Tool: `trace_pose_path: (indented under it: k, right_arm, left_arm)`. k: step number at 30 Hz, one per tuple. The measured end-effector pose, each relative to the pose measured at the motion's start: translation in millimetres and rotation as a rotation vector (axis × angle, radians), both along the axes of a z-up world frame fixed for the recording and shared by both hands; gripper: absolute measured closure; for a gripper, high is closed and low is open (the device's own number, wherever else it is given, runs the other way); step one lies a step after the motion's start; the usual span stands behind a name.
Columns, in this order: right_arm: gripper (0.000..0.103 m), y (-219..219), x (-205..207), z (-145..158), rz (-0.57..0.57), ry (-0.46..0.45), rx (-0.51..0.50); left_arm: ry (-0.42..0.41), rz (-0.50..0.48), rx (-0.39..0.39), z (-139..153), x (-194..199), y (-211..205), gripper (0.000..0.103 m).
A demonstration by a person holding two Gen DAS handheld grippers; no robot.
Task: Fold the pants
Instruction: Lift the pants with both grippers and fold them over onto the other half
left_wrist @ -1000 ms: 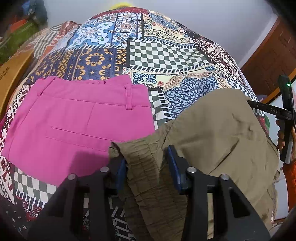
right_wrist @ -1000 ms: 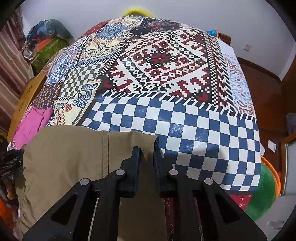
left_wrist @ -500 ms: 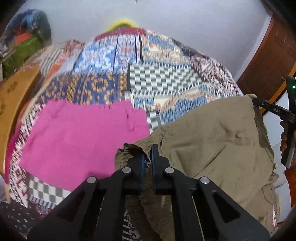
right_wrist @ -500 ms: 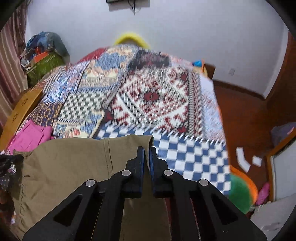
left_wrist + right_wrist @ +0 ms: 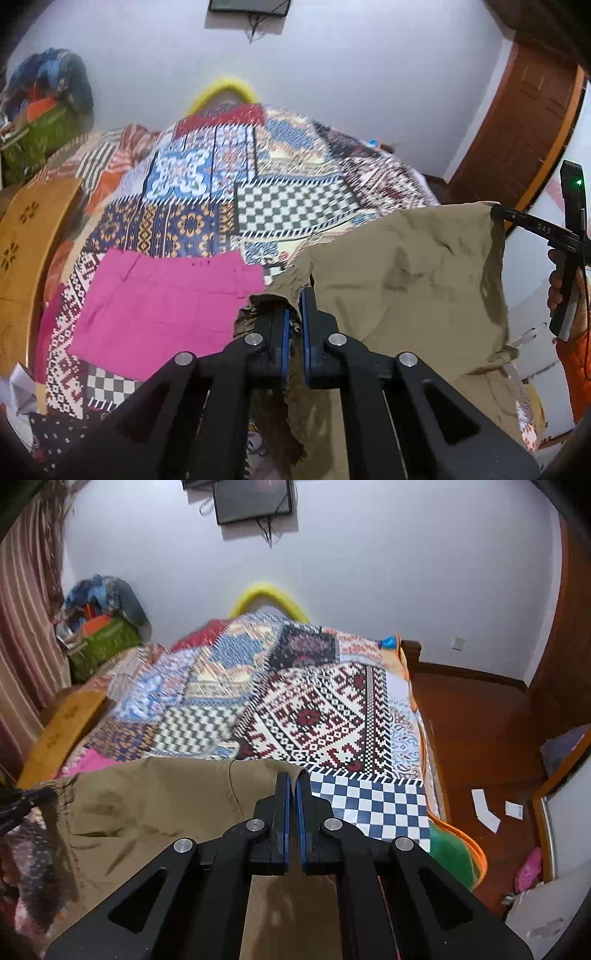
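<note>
Left gripper (image 5: 294, 295): clamping the khaki pants' (image 5: 406, 266) gathered waistband.
Right gripper (image 5: 292, 779): pinching their far edge.
Pants: hanging lifted — stretching sideways between grippers, above the patchwork bed (image 5: 325, 716).
Room: pink pants (image 5: 162, 306) lying left — bed ahead open.

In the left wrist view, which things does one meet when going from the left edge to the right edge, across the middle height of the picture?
Wooden bed board → pink pants → left gripper, shut on the khaki pants → khaki pants → right gripper, seen from the side at the pants' far corner.
</note>
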State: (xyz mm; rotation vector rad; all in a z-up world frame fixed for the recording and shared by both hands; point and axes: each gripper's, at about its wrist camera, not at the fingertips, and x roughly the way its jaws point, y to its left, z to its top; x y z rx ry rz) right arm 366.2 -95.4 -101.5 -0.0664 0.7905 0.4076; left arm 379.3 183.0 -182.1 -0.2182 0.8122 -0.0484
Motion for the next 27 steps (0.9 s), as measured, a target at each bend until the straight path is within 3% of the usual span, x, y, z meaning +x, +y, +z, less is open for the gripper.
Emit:
trace_pose_path:
  k: [13,27]
  right_arm:
    - [0.1,-42.1,-101.3,53.0,0.025,-0.067,0.091]
    - [0.1,-63.7,-196.0,70.4,0.039,-0.08,0.131]
  left_arm:
    - [-0.077,-0.096,0.024,61.0,-85.7,-34.7,0.098]
    - [-0.13,-0.142,0.02,91.2,-191.5,-58.4,0.098]
